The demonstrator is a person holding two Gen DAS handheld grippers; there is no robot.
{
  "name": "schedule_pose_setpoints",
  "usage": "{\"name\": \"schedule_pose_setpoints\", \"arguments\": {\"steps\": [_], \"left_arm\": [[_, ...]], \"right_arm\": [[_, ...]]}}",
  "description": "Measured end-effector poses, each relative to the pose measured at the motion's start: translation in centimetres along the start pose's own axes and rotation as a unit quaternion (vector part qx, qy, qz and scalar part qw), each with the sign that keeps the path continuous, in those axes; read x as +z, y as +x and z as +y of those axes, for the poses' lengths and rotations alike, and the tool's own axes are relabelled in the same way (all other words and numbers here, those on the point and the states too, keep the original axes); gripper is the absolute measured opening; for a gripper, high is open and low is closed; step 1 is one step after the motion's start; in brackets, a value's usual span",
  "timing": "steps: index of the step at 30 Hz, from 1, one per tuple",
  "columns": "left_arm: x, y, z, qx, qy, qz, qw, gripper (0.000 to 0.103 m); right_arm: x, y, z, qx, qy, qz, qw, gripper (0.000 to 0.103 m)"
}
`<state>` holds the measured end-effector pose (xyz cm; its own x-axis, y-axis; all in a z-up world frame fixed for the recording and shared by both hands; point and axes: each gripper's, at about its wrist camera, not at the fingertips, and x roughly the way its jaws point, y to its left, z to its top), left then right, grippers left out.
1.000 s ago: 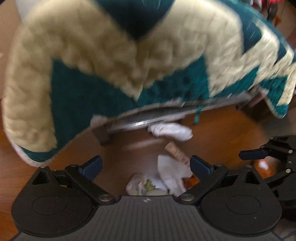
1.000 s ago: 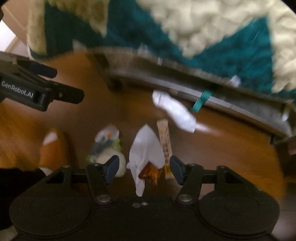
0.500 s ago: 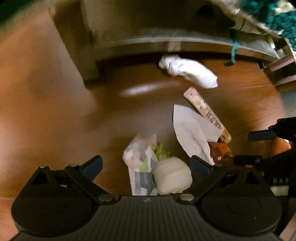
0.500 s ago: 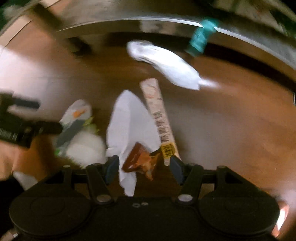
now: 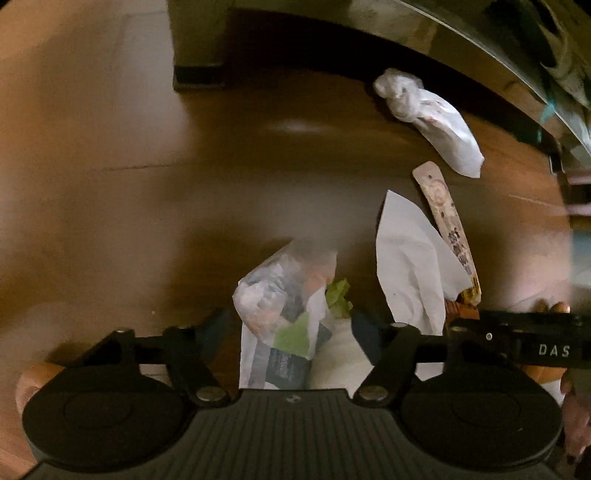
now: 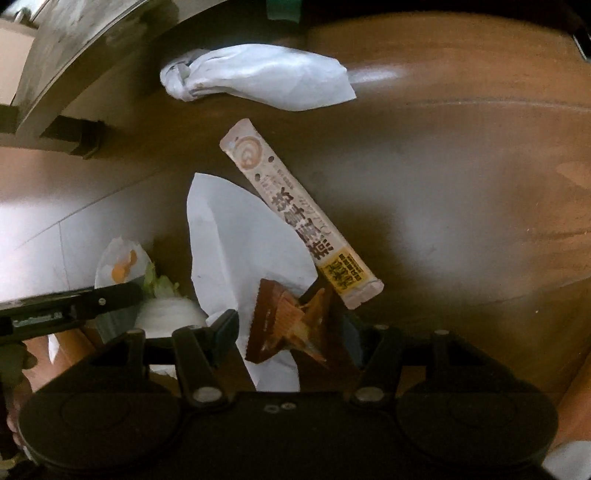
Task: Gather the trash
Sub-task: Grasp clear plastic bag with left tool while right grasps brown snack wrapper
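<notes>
Trash lies on a brown wooden floor. My left gripper [image 5: 291, 328] is open, its fingers on either side of a clear plastic wrapper [image 5: 280, 310] with green lettuce [image 5: 338, 297] and a white round lump [image 5: 340, 360]. My right gripper [image 6: 291, 332] is open around a brown crumpled wrapper [image 6: 284, 321] that lies on a white paper napkin [image 6: 236, 243]. A long tan stick packet [image 6: 299, 218] lies beside the napkin. A twisted white bag [image 6: 258, 75] lies farther off by the furniture. The napkin [image 5: 410, 258], packet [image 5: 448, 221] and bag [image 5: 432, 114] also show in the left wrist view.
A low furniture frame [image 5: 424, 22] with a dark-footed leg [image 5: 197, 55] runs along the far side. The same frame [image 6: 74, 48] shows at the upper left of the right wrist view. The right gripper's arm [image 5: 517, 343] crosses the left view's right edge.
Both grippers have dropped toward the floor and closer to the trash. The teal-and-cream blanket has left both views. Each gripper now straddles its piece of trash.
</notes>
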<state>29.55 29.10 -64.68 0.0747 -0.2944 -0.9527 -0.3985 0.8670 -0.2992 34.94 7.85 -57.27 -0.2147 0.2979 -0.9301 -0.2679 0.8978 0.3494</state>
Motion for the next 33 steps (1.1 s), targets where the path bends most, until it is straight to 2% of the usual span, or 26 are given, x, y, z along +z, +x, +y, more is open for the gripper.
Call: {"name": "schedule_pose_setpoints", "arguments": {"steps": [1, 3, 5, 13, 19, 22, 28, 33], "left_arm": [[0.0, 0.1, 0.1, -0.003, -0.005, 0.001, 1.0, 0.057], [0.1, 0.2, 0.4, -0.005, -0.018, 0.001, 0.9998, 0.054], [0.1, 0.2, 0.5, -0.004, -0.028, -0.004, 0.9996, 0.042], [-0.2, 0.2, 0.3, -0.001, -0.027, -0.011, 0.9996, 0.024], [-0.5, -0.7, 0.6, 0.006, -0.032, -0.014, 0.9994, 0.02], [-0.7, -1.7, 0.5, 0.018, -0.026, -0.011, 0.9994, 0.012], [-1.0, -5.9, -0.7, 0.027, 0.007, -0.03, 0.9992, 0.01], [-1.6, -10.9, -2.8, 0.032, 0.06, -0.059, 0.9959, 0.009]], "right_arm": [[0.0, -0.2, 0.1, 0.001, 0.003, 0.001, 1.0, 0.056], [0.0, -0.3, -0.1, 0.0, 0.006, 0.0, 1.0, 0.051], [0.1, 0.0, -0.1, -0.002, 0.014, 0.006, 1.0, 0.03], [-0.2, -0.4, 0.1, -0.008, 0.017, -0.001, 1.0, 0.029], [-0.7, -2.9, 0.1, -0.023, 0.014, -0.018, 0.999, 0.028], [-1.1, -5.0, 0.2, -0.025, 0.008, -0.031, 0.999, 0.028], [-2.6, -10.0, 0.8, -0.04, -0.027, -0.067, 0.997, 0.028], [-4.0, -15.1, 1.2, -0.031, -0.033, -0.105, 0.993, 0.027]]}}
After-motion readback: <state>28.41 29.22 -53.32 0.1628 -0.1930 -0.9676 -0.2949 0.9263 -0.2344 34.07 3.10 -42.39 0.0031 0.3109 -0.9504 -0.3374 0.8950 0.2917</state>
